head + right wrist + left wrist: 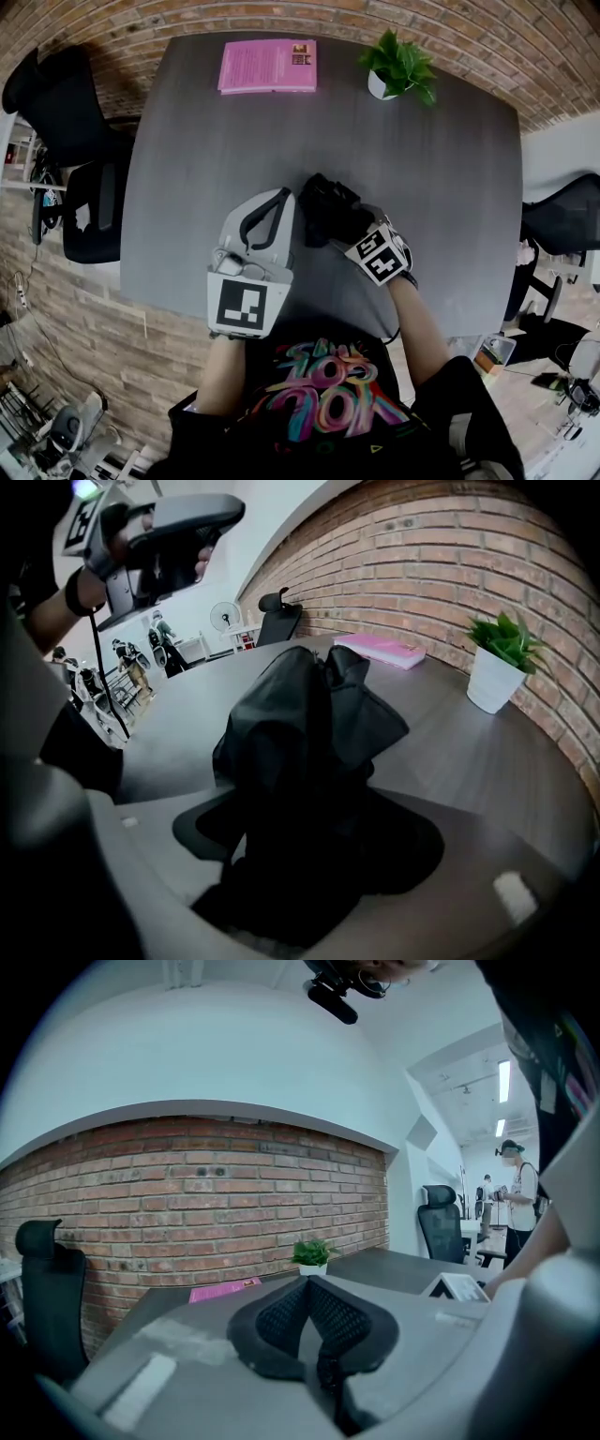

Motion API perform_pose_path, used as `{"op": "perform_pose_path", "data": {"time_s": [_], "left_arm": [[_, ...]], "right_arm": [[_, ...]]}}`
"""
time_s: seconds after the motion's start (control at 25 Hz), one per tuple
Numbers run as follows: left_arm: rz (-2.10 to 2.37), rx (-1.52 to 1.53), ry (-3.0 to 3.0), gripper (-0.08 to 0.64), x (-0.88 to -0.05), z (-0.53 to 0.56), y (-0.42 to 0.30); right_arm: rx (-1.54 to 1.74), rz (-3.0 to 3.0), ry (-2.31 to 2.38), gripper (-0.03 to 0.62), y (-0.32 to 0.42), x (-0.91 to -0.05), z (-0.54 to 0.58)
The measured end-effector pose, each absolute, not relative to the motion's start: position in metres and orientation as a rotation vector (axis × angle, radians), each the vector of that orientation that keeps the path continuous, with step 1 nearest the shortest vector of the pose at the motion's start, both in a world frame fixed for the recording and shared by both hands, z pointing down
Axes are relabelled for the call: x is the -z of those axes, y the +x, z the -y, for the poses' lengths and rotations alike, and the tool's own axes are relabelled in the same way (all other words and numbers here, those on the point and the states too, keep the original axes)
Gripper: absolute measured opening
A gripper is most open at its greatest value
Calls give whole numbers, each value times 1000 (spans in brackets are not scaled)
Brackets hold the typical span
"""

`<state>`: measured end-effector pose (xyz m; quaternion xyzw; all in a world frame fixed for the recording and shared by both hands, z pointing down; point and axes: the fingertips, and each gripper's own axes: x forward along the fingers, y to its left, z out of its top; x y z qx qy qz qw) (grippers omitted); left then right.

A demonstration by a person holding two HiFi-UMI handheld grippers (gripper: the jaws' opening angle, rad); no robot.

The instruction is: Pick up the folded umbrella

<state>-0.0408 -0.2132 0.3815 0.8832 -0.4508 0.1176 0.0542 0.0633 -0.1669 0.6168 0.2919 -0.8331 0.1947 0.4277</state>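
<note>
The folded umbrella [328, 211] is a black bundle of fabric lying on the dark grey table [431, 169], near its front middle. My right gripper [349, 230] points steeply down at it from the right. In the right gripper view the umbrella [309, 714] fills the gap between the widely spread jaws. No pad is seen pressing on it, and the fabric hides their inner faces. My left gripper [270, 208] hangs just left of the umbrella, above the table. In its own view my left gripper [307, 1286] points nearly level at the brick wall, its pads meeting with nothing between them.
A pink book [268, 66] lies at the table's far edge, and a small potted plant [398, 67] stands at the far right. Black office chairs stand at the left [66, 103] and the right [562, 225]. A brick wall runs behind. People stand far off in the room.
</note>
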Motion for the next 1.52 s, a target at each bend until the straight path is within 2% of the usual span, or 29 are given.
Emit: {"op": "perform_pose_path", "data": {"time_s": [0.12, 0.28, 0.48, 0.84, 1.52], "left_arm": [[1357, -356, 2693, 2, -381, 214, -41], [1349, -351, 2706, 2, -379, 216, -40], [1340, -346, 2723, 2, -375, 216, -42], [1340, -333, 2758, 2, -361, 215, -46], [1322, -321, 2811, 2, -345, 201, -40]], "right_arm": [[-484, 2083, 737, 342, 63, -616, 166], [-501, 2079, 759, 283, 63, -616, 164], [-542, 2071, 800, 262, 63, -616, 164], [-578, 2071, 848, 253, 63, -608, 154], [-552, 2222, 1032, 253, 73, -524, 153]]}}
